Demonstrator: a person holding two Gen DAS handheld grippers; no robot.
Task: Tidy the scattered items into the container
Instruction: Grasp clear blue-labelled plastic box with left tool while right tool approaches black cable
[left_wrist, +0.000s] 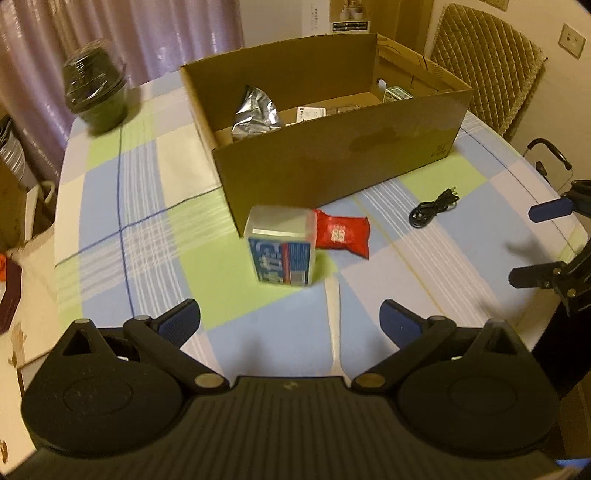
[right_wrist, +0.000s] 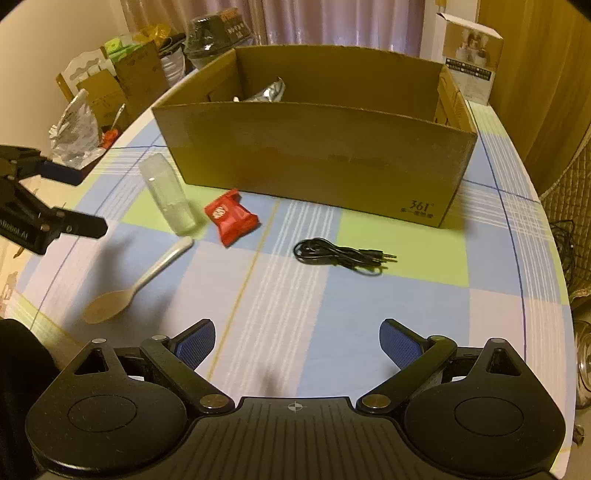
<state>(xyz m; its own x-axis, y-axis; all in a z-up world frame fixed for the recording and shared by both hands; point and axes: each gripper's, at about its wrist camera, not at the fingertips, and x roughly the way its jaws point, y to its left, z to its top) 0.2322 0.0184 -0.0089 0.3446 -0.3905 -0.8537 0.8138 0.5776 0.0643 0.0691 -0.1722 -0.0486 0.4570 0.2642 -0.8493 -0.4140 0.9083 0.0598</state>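
Hiding contents, cardboard box (right_wrist: 314, 162), blurred plastic case (left_wrist: 282, 247)

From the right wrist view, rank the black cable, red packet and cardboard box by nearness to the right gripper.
1. black cable: nearest the right gripper, slightly right of centre on the cloth.
2. red packet: farther, left of centre, just in front of the box.
3. cardboard box: farthest, across the back of the table.
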